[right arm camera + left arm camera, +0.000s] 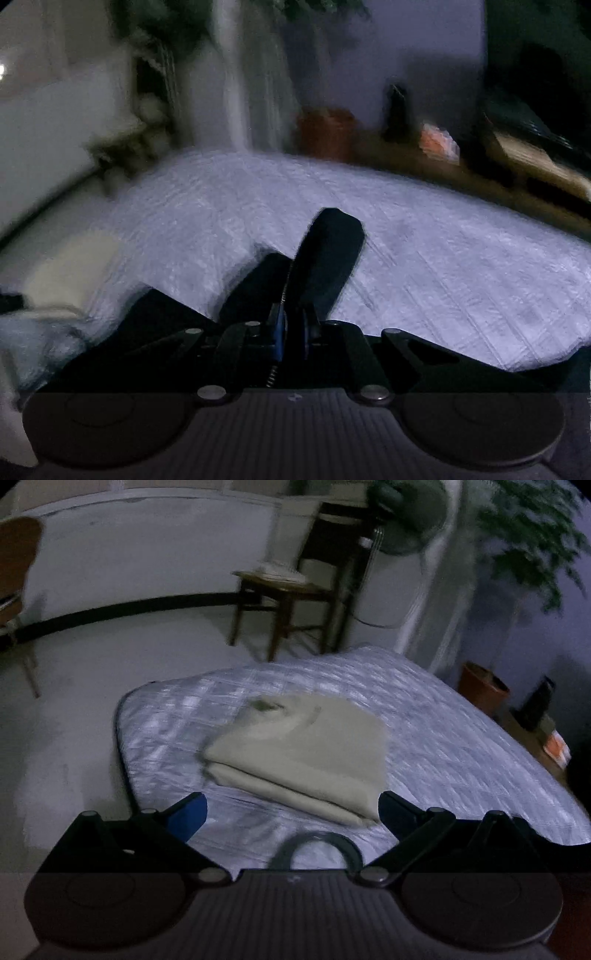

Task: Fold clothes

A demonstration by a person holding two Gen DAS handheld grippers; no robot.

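Note:
A beige garment (299, 753) lies folded into a thick rectangle on a silvery quilted mat (461, 738). My left gripper (291, 814) hovers just short of the garment's near edge. It is open, its blue pads (188, 816) spread wide with nothing between them. In the right wrist view the same beige garment (70, 266) shows blurred at the far left. My right gripper (293, 332) is over the mat (443, 258) with its blue pads close together on a dark item (325, 254) that sticks out forward. The blur hides what that item is.
A wooden chair (284, 590) with something pale on its seat stands on the floor beyond the mat. A fan (406, 520), a leafy plant (528, 542) in an orange pot (484, 686) and a low wooden shelf (517, 162) line the far and right sides.

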